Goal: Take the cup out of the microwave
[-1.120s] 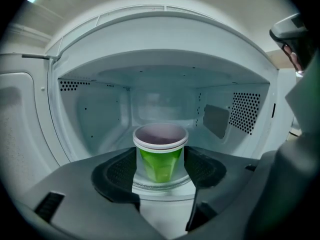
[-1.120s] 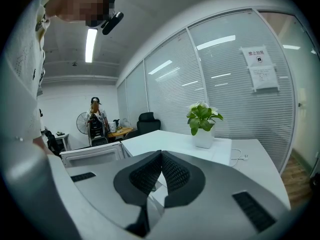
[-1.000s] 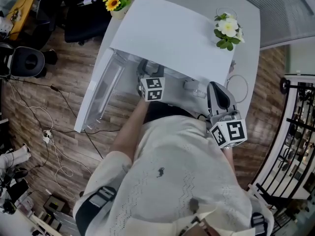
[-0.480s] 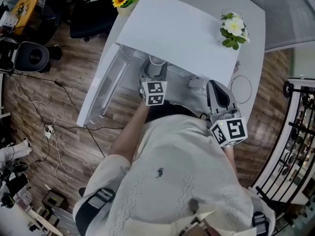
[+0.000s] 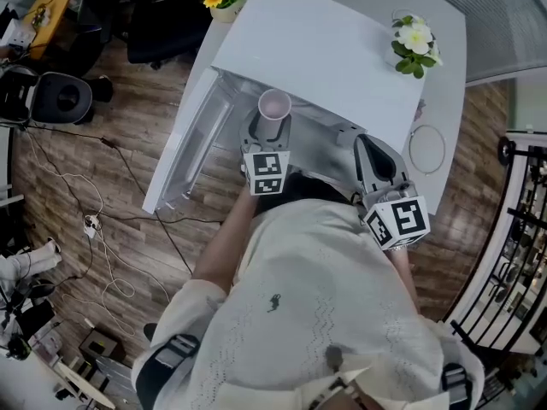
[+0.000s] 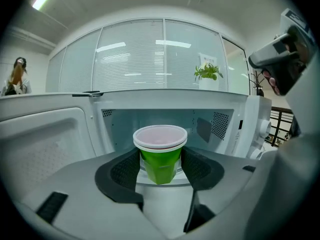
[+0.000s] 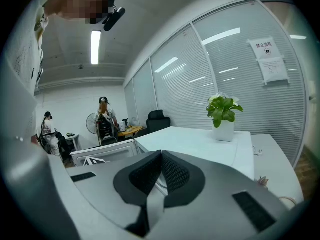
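the left gripper (image 5: pixel 272 125) is clenched on the cup (image 6: pixel 160 156) – its two dark pads (image 6: pixel 126 170) press against the green wall from either side, just under the rim. the cup is a green plastic one with a pale translucent lid (image 6: pixel 160 135), and it sits upright in the grip. straight behind it, in the left gripper view, opens the white cavity (image 6: pixel 150 118) of the microwave (image 5: pixel 333 54). from the head view the lid shows in full just in front of the microwave's top edge, so the cup looks to be at the mouth of the oven or already past it, not deep inside. the door (image 5: pixel 184 156) is swung wide open to the left of the cup.

the right gripper (image 7: pixel 159 176) has its jaws pressed together with nothing between them; it hangs idle off the microwave's right front corner, pointed across the white tabletop (image 5: pixel 444 101) toward a small pot of white flowers (image 5: pixel 414 39). a loop of cable (image 5: pixel 425 148) lies on the tabletop near it.

as for progress – door opened, cup reached and gripped, cup drawn out to the opening: these parts read as done. what seems left is to carry the cup fully clear of the door and cavity and, likely, set it down somewhere.
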`<state>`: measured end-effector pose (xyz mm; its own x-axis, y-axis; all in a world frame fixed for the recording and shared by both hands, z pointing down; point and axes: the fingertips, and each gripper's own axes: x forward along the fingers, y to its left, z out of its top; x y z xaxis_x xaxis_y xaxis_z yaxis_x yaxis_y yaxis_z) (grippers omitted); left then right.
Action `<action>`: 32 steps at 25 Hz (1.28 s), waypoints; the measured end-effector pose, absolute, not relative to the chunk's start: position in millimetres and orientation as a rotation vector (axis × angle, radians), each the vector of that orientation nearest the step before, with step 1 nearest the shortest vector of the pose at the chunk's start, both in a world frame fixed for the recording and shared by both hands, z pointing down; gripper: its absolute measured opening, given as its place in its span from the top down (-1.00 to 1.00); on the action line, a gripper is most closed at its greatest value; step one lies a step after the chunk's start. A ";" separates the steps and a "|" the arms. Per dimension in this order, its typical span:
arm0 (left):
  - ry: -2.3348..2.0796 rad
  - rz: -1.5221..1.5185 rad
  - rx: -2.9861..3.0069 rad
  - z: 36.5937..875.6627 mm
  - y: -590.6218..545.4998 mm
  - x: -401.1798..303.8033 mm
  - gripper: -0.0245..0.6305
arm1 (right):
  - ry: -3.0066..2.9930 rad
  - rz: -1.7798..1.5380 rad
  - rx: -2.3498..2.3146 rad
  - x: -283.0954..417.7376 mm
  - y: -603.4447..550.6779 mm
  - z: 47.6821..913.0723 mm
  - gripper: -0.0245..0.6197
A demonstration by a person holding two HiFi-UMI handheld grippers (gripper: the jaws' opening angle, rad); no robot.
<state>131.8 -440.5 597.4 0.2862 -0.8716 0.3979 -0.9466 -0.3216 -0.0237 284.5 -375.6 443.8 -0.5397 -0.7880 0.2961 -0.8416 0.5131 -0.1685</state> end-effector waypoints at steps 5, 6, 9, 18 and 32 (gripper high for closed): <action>-1.684 0.475 2.354 576.3 -418.8 112.7 0.06 | -2.564 0.454 1.403 264.4 -363.0 443.9 0.90; -1.685 0.474 2.359 572.4 -414.7 108.2 0.06 | -2.566 0.455 1.404 259.7 -360.1 443.3 0.90; -1.678 0.468 2.378 560.8 -400.3 95.4 0.06 | -2.563 0.459 1.413 244.8 -348.5 441.8 0.90; -1.616 0.455 2.432 530.8 -350.0 56.4 0.06 | -2.537 0.490 1.475 202.6 -303.1 438.7 0.90; -1.508 0.500 2.484 524.5 -257.6 9.9 0.06 | -2.468 0.536 1.580 153.6 -218.1 449.2 0.90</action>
